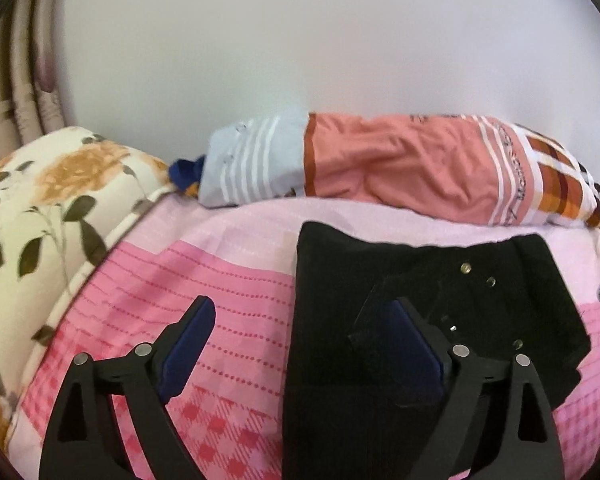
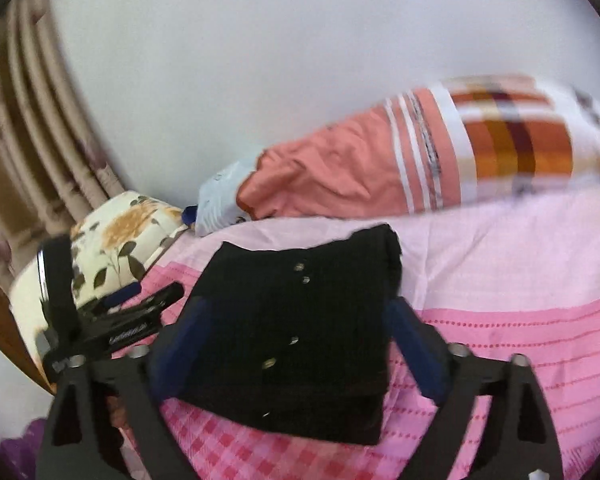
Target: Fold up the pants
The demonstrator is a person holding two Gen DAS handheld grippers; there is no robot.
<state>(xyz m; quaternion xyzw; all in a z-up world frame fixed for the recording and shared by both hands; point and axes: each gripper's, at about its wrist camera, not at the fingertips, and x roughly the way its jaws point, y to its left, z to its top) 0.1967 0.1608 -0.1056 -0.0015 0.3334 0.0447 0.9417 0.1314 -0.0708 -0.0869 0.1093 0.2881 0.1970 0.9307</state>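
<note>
Location: a bedroom in a home. A bed with a pink checked sheet (image 1: 236,292) lies under the left gripper (image 1: 304,320). Beyond the gripper, a long bolster pillow (image 1: 400,168) rests against a plain wall (image 1: 300,40). Left of it: a floral quilt (image 1: 40,216) and curtains (image 1: 16,80).

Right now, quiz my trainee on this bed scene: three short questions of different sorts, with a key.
1. True or false: the left gripper is shut on the black pants.
2. What lies along the wall behind the pants? A) orange pillow B) basket C) towel
3. Fill in: the pants rest on a ____ checked bedsheet.

Key: 1 false, both it and the right gripper are open; 2 A, the orange pillow; 3 pink.
</note>
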